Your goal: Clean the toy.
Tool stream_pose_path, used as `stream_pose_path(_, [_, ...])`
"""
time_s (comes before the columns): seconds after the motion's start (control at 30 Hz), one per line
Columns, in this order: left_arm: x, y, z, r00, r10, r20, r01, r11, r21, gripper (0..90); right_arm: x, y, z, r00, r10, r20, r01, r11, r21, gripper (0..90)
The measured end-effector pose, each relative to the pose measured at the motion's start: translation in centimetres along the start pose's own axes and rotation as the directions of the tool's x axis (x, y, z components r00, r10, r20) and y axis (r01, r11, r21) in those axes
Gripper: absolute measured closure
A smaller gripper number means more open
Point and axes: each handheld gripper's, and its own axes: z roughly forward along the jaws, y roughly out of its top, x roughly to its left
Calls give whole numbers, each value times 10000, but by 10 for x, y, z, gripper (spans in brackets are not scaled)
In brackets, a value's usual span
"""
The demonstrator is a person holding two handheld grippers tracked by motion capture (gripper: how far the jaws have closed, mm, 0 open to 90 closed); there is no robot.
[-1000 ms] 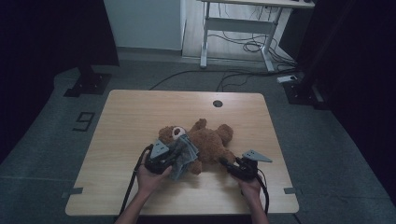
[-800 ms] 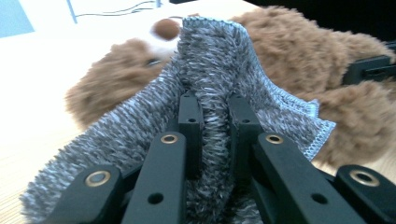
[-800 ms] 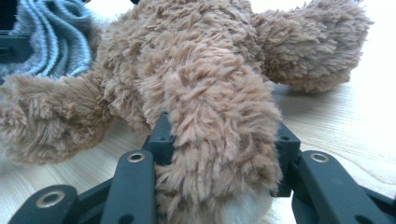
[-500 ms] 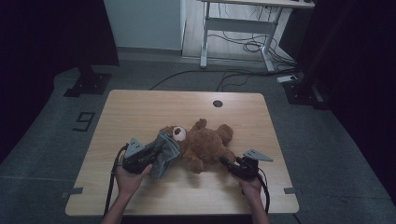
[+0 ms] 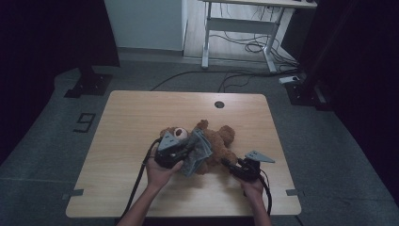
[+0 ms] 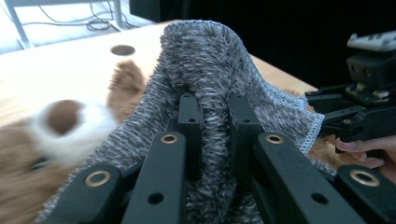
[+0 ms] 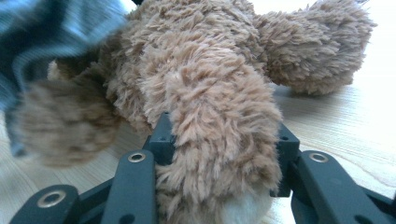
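Brown teddy (image 5: 214, 143): lying mid-table (image 5: 141, 117), high view
Grey knit cloth (image 5: 196, 153): draped over teddy's chest
Left claw (image 6: 212, 100): clenched on that cloth, left gripper view
Right claw (image 7: 223, 135): clamped round teddy's leg, right gripper view

My black left gripper (image 6: 212, 140) pinches a grey-and-white flecked knit cloth (image 6: 210, 65), my black right gripper (image 7: 222, 154) clamps the tan-brown teddy bear (image 7: 210, 84) with its white muzzle and brown nose, over a pale wood-grain table (image 5: 141, 113).
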Motion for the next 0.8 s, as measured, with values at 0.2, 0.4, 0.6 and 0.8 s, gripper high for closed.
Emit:
stream_pose_path(0.2, [0, -16, 17, 9961, 396, -794, -339, 9968, 726, 782, 0, 0, 0, 10000, -71, 27, 71, 10000, 26, 569])
stream_pose_path(0.4, [15, -26, -4, 9896, 313, -1406, -187, 9957, 904, 782, -1, 0, 0, 9999, -124, -18, 124, 9999, 1, 568])
stream_pose_path(0.6, [30, -32, -32, 9851, 166, -1714, -50, 9977, 676, 782, -2, -1, 0, 9999, -86, -106, 86, 10000, -5, 568])
stream_pose_path(0.8, [54, -46, -48, 9798, -550, -1921, 678, 9958, 609, 782, -4, -2, 0, 9996, 42, -282, -42, 10000, -13, 567])
